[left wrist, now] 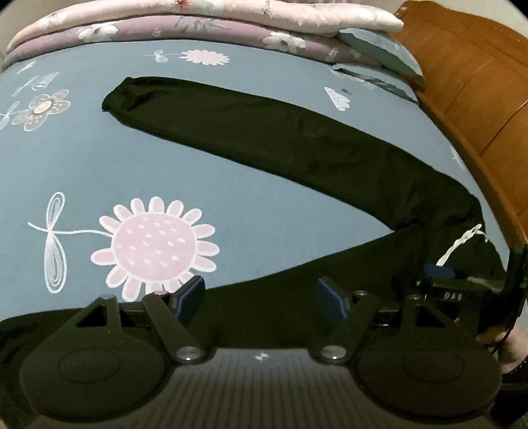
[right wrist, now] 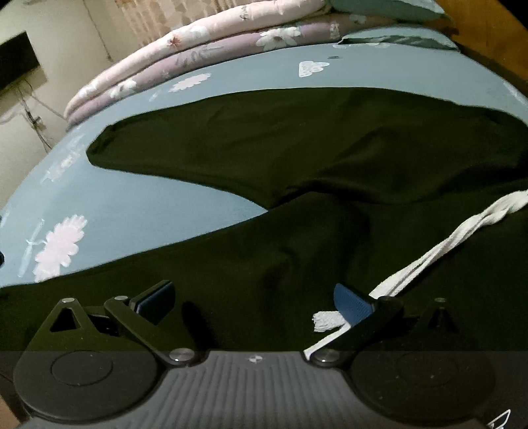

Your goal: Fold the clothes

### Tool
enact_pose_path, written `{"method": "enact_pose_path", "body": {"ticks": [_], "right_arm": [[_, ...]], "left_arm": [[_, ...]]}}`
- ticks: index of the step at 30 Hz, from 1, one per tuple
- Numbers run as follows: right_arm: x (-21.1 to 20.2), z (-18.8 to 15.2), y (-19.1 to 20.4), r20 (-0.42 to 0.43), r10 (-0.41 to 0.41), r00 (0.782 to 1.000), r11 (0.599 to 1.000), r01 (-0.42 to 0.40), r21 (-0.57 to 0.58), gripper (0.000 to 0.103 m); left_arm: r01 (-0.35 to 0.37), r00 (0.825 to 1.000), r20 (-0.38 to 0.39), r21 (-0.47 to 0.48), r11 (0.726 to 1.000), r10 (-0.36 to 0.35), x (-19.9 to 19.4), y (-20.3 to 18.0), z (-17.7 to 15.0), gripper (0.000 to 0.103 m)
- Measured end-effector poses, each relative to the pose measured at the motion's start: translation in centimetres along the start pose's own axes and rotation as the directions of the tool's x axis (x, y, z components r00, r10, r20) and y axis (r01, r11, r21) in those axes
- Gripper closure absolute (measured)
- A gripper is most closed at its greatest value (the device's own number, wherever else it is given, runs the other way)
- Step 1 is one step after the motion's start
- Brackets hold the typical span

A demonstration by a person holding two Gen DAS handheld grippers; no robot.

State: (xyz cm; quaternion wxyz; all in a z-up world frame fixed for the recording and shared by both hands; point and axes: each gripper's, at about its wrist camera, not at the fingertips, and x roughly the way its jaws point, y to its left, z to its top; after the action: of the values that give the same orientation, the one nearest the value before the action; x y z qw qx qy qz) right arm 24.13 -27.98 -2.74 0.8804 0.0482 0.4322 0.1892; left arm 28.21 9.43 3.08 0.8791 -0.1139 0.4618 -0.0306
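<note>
Across the blue floral bedsheet [left wrist: 231, 184] your one landmark is the pair of black trousers [left wrist: 297, 138], and everything else sits relative to it. Beyond the trousers, at the far edge of the bed, lies a stack of folded pink and mauve quilts [left wrist: 198, 23]; to the right of the trousers runs the wooden bed frame [left wrist: 478, 82], with a teal pillow [left wrist: 382, 49] tucked at the corner between the two. The trousers themselves lie spread flat, one leg stretching away to the far left and the other running along the near edge, the two splayed apart in a V with bare sheet between them. By that look the folding has barely started: no leg is laid over the other, no crease is made, so you have the whole job left. The white drawstring [right wrist: 445, 244] trails loose over the waist end of the trousers. Your left gripper [left wrist: 260, 293] hangs over the near leg with its jaws spread wide and nothing between them. Your right gripper [right wrist: 254, 300] sits over the crotch and waist cloth, also spread open and grasping nothing, with the drawstring's frayed end just beside its right blue pad [right wrist: 351, 305].
</note>
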Motion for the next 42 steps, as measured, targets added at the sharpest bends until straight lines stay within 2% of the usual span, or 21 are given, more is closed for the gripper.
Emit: {"method": "enact_pose_path", "body": {"ticks": [3, 8, 13, 16, 18, 21, 24, 29, 33, 35, 39, 42], "right_arm": [[0.6, -0.1, 1.5, -0.016, -0.072, 0.997, 0.995, 0.071, -0.066, 0.0], [1.7, -0.5, 3.8, -0.03, -0.212, 0.977, 0.965, 0.204, -0.166, 0.0], [1.8, -0.5, 4.2, -0.027, -0.243, 0.97, 0.963, 0.238, -0.125, 0.0], [1.8, -0.4, 4.4, -0.037, -0.251, 0.967, 0.962, 0.245, -0.119, 0.0], [1.8, -0.2, 4.6, -0.042, -0.255, 0.966, 0.961, 0.248, -0.12, 0.0], [2.0, 0.0, 4.6, -0.046, -0.256, 0.966, 0.961, 0.249, -0.118, 0.0], [2.0, 0.0, 4.6, -0.045, -0.256, 0.966, 0.961, 0.25, -0.119, 0.0], [2.4, 0.0, 4.6, -0.042, -0.257, 0.966, 0.961, 0.25, -0.12, 0.0], [2.6, 0.0, 4.7, -0.041, -0.259, 0.965, 0.96, 0.253, -0.116, 0.0], [2.6, 0.0, 4.7, -0.045, -0.261, 0.964, 0.961, 0.255, -0.111, 0.0], [2.5, -0.1, 5.0, -0.038, -0.269, 0.962, 0.958, 0.263, -0.116, 0.0], [2.5, -0.5, 5.1, -0.017, -0.272, 0.962, 0.956, 0.268, -0.122, 0.0]], "left_arm": [[0.028, 1.0, -0.014, -0.002, 1.0, -0.028, 1.0, 1.1, 0.1, 0.028], [0.068, 0.995, -0.069, 0.015, 0.998, -0.066, 3.0, 3.2, -0.5, 0.028], [0.077, 0.991, -0.119, 0.072, 0.994, -0.068, 3.3, 5.3, -2.8, 0.028], [0.087, 0.987, -0.141, 0.062, 0.994, -0.078, 2.9, 7.1, -4.7, 0.026], [0.068, 0.987, -0.149, 0.048, 0.997, -0.06, 2.7, 8.3, -5.7, 0.026], [0.047, 0.992, -0.119, 0.019, 0.999, -0.044, 1.7, 10.4, -6.4, 0.025], [-0.026, 0.995, -0.102, -0.024, 0.999, 0.024, 0.5, 12.8, -6.4, 0.024], [-0.193, 0.98, -0.075, -0.107, 0.975, 0.186, -0.7, 17.3, -6.1, 0.024], [-0.232, 0.972, -0.071, -0.123, 0.965, 0.224, -0.7, 18.8, -5.6, 0.024], [-0.214, 0.976, -0.056, -0.117, 0.97, 0.209, -0.9, 18.4, -5.2, 0.024], [-0.123, 0.992, -0.007, -0.06, 0.991, 0.123, -1.4, 16.6, -4.4, 0.022], [-0.082, 0.996, -0.025, -0.048, 0.996, 0.081, -0.6, 16.3, -4.5, 0.02]]}}
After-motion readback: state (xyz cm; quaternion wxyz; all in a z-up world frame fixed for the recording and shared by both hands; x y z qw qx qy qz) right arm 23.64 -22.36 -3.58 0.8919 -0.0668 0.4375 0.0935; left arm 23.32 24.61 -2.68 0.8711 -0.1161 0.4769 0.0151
